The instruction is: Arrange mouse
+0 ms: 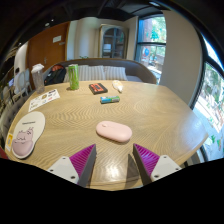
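A pale pink mouse (114, 131) lies on the wooden table (150, 110), just ahead of my fingers and a little above the gap between them. My gripper (112, 160) is open and empty, with its magenta pads (83, 159) spread wide to either side over bare table. A pale mouse pad with a pink wrist rest (25, 136) lies far off to the left of the mouse, near the table's edge.
A green bottle (73, 76) stands at the back of the table. A dark flat box (97, 88) and a small white object (117, 86) lie near it, with a small card (109, 99) ahead of them. Papers (42, 99) lie at the left. A sofa stands behind the table.
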Available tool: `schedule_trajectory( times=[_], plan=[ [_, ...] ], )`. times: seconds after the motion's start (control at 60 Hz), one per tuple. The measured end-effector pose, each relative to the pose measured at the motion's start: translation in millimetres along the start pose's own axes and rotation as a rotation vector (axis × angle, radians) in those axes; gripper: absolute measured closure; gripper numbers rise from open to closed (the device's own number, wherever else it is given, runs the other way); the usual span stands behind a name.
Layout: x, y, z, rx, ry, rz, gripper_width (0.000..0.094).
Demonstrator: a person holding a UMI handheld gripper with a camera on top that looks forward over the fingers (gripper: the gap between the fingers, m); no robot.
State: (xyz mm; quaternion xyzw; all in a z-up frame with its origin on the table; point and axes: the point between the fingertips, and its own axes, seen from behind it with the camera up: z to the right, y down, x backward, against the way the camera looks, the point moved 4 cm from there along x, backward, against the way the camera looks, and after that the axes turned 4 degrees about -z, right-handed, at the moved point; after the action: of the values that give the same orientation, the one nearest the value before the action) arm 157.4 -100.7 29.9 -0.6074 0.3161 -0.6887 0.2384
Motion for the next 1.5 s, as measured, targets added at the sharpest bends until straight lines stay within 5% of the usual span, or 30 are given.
schedule_trajectory(
  times=[0.517, 0.85, 1.083, 1.3, 1.5],
  plan=[
    [-85, -51, 39, 0.005, -0.079, 0.053, 0.0201],
    [-105, -65, 37, -0.132, 0.002, 0.048, 0.0427],
    [-95, -65, 25, -0.184, 0.066, -0.047, 0.0576],
    [-3, -94, -83, -0.189, 0.124, 0.074, 0.0587],
    [29, -69, -245, -0.158, 0.056, 0.105, 0.0588]
  ],
)
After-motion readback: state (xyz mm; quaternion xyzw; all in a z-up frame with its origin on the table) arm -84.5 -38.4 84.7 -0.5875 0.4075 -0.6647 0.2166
